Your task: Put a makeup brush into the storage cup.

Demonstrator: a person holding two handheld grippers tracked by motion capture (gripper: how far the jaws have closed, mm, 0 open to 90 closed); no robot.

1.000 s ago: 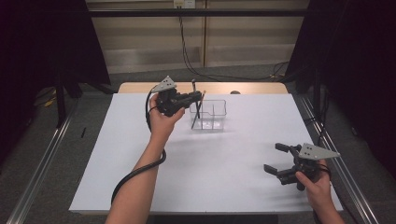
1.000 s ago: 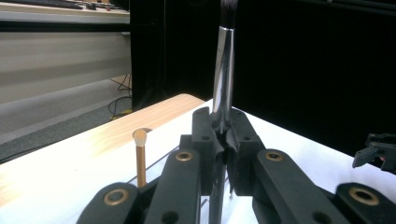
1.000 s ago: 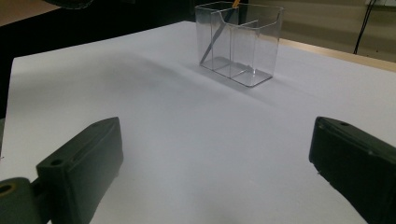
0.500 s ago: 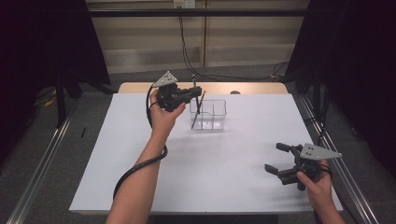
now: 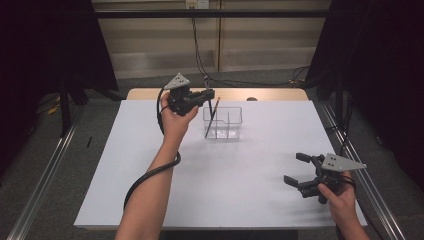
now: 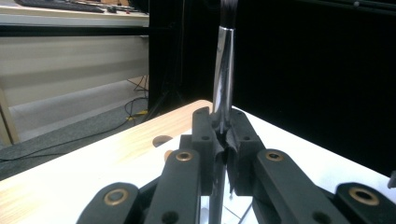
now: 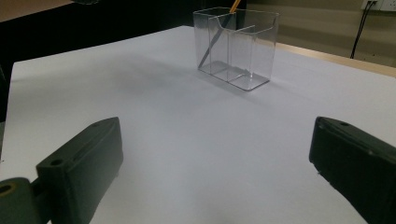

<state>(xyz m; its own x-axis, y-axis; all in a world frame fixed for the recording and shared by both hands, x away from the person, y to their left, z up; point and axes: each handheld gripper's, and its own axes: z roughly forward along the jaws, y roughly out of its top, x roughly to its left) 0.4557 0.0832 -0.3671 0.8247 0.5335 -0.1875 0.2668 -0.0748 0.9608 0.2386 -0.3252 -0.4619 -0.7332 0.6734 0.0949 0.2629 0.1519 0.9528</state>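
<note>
Your left gripper (image 5: 209,95) is at the far side of the counter (image 5: 125,165), just above the left end of the clear plastic organizer (image 5: 223,122). Its fingers (image 6: 205,140) are closed tight on a paintbrush (image 6: 223,79): in the left gripper view the silver ferrule stands up between them and the dark bristles are at the top. So you hold the brush near its head, bristles upward. I think this is so the long handle can go down first.

In the high view the handle slants down into the left compartment of the organizer, with its lower end near the bottom. I cannot tell if the end already touches the floor of the box. The slant is because your grip is a little to the left of the wall, not straight above the compartment.

Your right gripper (image 5: 300,170) is low over the near right part of the counter, well apart from the organizer. Its fingers (image 7: 79,172) are wide apart and hold nothing. It seems only to wait, out of the way of the left arm.
</note>
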